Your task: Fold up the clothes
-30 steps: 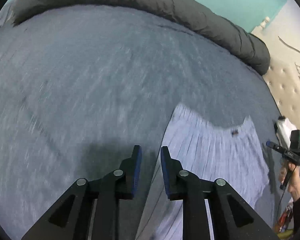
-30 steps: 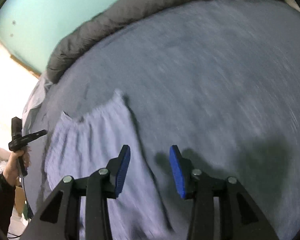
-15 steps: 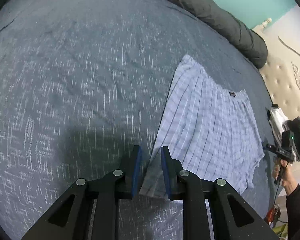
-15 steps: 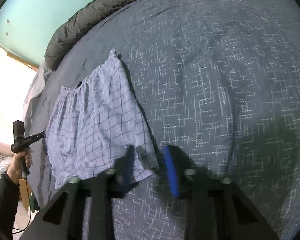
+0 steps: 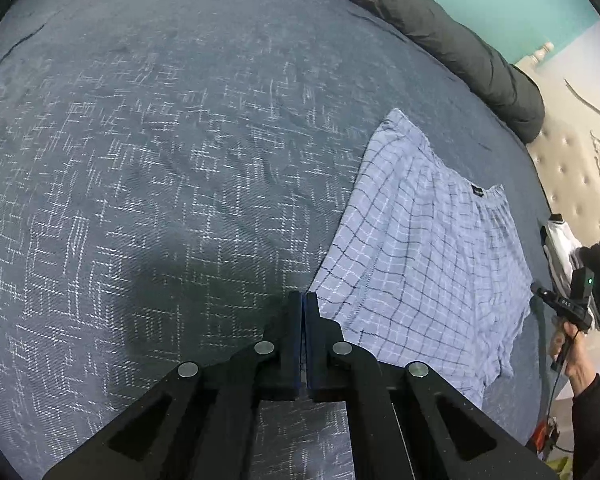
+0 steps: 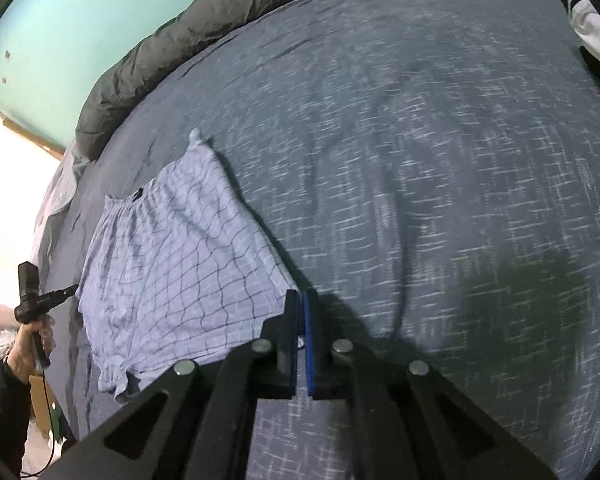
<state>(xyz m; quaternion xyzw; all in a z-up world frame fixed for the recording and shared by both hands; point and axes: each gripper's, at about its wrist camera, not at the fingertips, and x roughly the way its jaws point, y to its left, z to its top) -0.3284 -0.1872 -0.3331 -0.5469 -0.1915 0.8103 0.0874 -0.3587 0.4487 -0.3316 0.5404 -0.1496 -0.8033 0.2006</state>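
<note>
My left claw (image 5: 302, 300) is pinched shut at the near corner of the shorts (image 5: 424, 256), which lie flat on the bed (image 5: 160, 160). My right claw (image 6: 301, 300) grips their other near corner.

A: Where's the garment?
B: shorts (image 5: 424, 256) lie flat on the bed (image 5: 160, 184), right of centre in the left wrist view, left of centre in the right wrist view (image 6: 172, 264).
A: Grippers?
B: left gripper (image 5: 303, 308) sits at the near corner of the shorts, closed onto the hem edge. right gripper (image 6: 301, 312) is at the near hem corner in its view, also pinched on fabric.
A: Behind?
B: rolled duvet (image 5: 440, 28) runs along the far edge of the bed, wall (image 6: 68, 12) behind it. Headboard (image 5: 572, 168) off to the right; folded pile (image 5: 580, 256) between it and the shorts.
</note>
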